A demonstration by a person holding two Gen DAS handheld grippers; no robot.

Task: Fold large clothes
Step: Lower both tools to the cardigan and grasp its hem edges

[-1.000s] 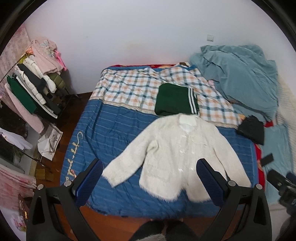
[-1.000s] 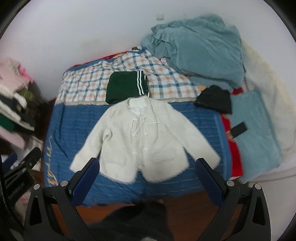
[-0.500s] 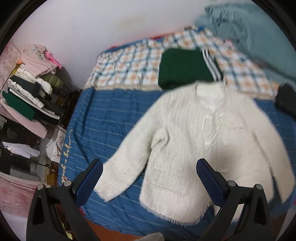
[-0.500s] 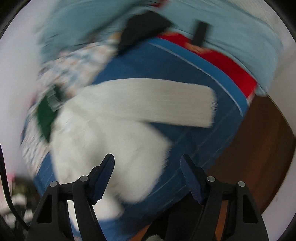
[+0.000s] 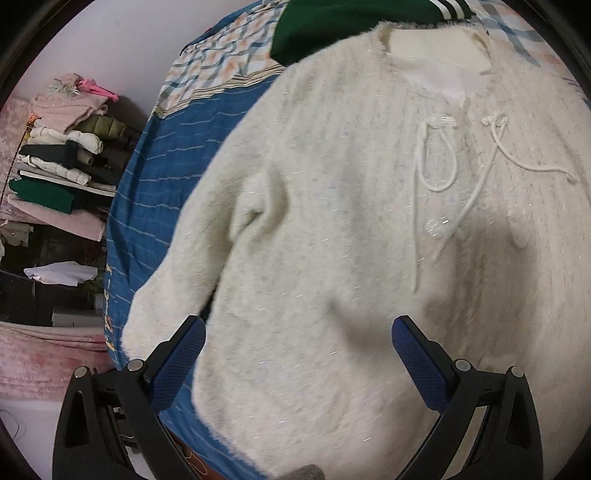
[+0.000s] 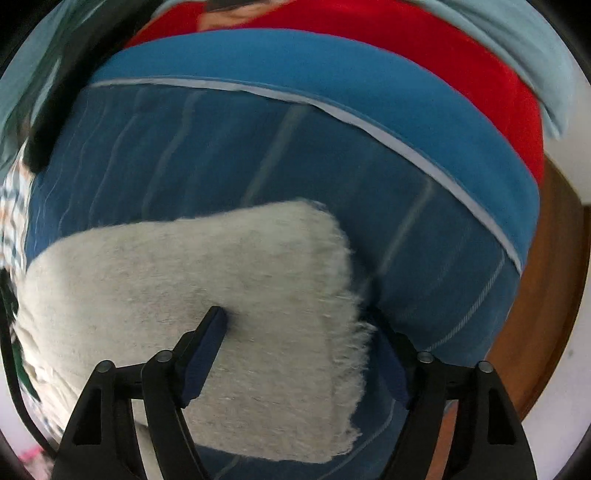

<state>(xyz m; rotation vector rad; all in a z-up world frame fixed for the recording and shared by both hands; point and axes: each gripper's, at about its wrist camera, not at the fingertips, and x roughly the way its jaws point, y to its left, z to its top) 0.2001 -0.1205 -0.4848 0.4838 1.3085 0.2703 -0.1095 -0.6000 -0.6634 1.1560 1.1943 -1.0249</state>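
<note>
A fluffy white cardigan [image 5: 351, 229] lies flat, front up, on a blue striped bedspread [image 5: 155, 192]. My left gripper [image 5: 299, 354] is open just above the cardigan's lower left body, beside the armpit of its left sleeve [image 5: 207, 266]. In the right wrist view the cuff end of the other sleeve [image 6: 221, 295] lies on the bedspread [image 6: 332, 166]. My right gripper [image 6: 299, 339] is open around that cuff: one finger presses on top of the sleeve, the other sits at the fringed cuff edge.
A folded green garment with white stripes [image 5: 351, 26] lies on a checked blanket [image 5: 221, 62] beyond the collar. A rack of stacked clothes [image 5: 62, 158] stands left of the bed. A red cloth [image 6: 424, 48] and wooden floor [image 6: 543, 295] border the bed's right side.
Both grippers have dropped from high above the bed to close over the cardigan. The left moved in over the body; the right swung to the right sleeve's cuff and narrowed a little.
</note>
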